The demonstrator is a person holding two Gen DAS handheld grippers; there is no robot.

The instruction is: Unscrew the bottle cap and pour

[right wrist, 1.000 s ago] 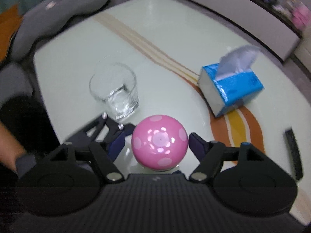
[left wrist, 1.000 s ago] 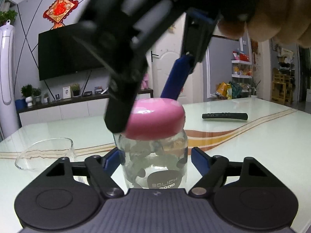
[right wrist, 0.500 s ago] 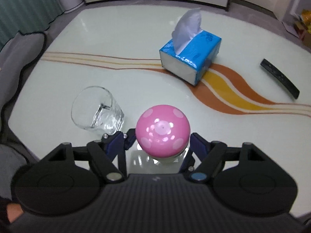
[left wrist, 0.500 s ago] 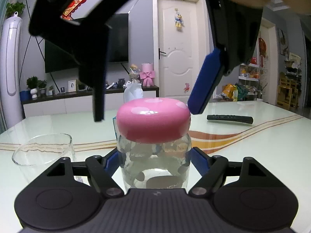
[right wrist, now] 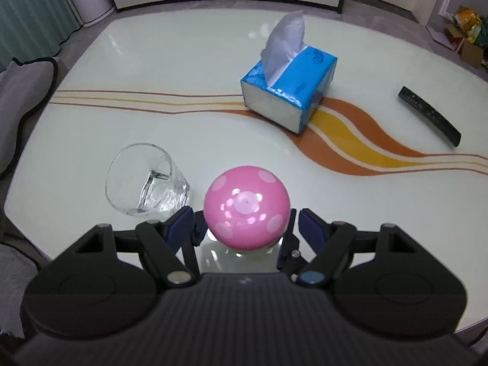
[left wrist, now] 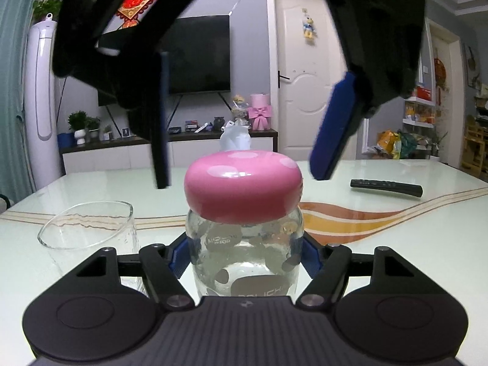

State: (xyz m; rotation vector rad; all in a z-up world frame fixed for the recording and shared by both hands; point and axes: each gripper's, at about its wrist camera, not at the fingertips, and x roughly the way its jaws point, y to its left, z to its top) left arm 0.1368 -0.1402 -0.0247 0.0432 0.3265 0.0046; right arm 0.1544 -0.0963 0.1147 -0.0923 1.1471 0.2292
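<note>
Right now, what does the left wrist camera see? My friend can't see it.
The left gripper squeezes a clear bottle with a pink spotted cap. The right gripper hangs open above the cap, and an empty glass stands beside the bottle.

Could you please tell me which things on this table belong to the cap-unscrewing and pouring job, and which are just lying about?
Part of the job:
- glass bottle, held by the left tool
- pink cap, still on
- right tool, open above the cap
- drinking glass

Lying about:
- tissue box
- remote control
</note>
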